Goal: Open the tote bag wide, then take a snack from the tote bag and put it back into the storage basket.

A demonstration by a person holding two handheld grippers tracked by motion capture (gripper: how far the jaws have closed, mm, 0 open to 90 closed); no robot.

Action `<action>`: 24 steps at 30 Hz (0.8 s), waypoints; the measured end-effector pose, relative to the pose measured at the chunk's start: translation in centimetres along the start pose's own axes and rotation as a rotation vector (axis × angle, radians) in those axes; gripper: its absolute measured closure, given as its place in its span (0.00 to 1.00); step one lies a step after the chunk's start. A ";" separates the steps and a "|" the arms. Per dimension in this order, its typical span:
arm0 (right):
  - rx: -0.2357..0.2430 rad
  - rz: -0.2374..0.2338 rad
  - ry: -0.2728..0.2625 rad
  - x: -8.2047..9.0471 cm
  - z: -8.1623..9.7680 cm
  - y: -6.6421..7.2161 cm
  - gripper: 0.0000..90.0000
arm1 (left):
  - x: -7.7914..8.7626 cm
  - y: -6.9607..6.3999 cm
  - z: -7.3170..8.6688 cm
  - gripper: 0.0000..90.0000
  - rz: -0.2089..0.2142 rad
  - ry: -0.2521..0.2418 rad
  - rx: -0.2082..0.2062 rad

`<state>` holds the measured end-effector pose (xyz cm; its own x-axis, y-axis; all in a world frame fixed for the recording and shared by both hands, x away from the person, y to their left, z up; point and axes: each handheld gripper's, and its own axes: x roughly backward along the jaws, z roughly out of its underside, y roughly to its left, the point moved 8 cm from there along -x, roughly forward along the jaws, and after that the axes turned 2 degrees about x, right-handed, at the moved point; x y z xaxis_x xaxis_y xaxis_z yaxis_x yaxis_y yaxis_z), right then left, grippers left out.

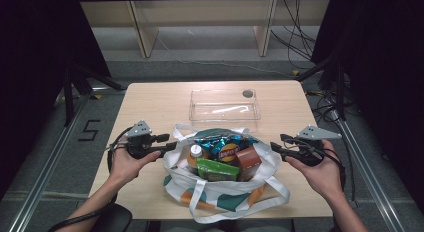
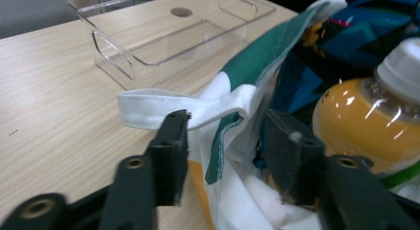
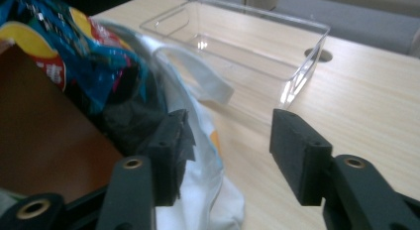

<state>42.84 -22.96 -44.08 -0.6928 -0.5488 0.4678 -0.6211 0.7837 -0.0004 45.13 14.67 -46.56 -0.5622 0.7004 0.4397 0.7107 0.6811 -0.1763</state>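
A white tote bag (image 1: 220,189) with green and orange patches sits at the near middle of the table. In it are an orange drink bottle (image 1: 196,154) with a white cap, a blue chip bag (image 1: 225,147), a brown box (image 1: 248,159) and a green packet (image 1: 217,169). My left gripper (image 1: 166,142) is at the bag's left rim. In the left gripper view it (image 2: 233,145) is open, with the rim fabric (image 2: 247,76) between its jaws, untouched by the pads, and the bottle (image 2: 366,116) just beyond. My right gripper (image 1: 279,142) is open at the bag's right rim; in its own view (image 3: 233,150) the bag fabric lies by one jaw.
An empty clear plastic tray (image 1: 225,106) stands on the wooden table (image 1: 150,102) just beyond the bag. A white bag handle (image 2: 148,108) loops toward it. Wooden shelf legs and cables are on the floor past the table's far edge.
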 end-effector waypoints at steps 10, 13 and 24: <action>-0.004 0.034 -0.016 0.3 -0.5 -0.5 0.51 | 0.2 0.6 -0.2 0.32 -0.057 -0.051 0.049; -0.009 0.029 -0.018 0.4 -0.6 -0.6 0.52 | 0.2 0.7 -0.1 0.31 -0.059 -0.043 0.048; -0.015 -0.006 -0.087 1.0 -2.3 0.5 0.48 | 0.0 0.3 -0.4 0.30 -0.060 -0.042 0.017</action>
<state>42.69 -22.47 -41.53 -0.7184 -0.5763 0.3896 -0.6204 0.7841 0.0160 45.52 14.75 -46.28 -0.6212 0.6662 0.4128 0.6680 0.7255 -0.1656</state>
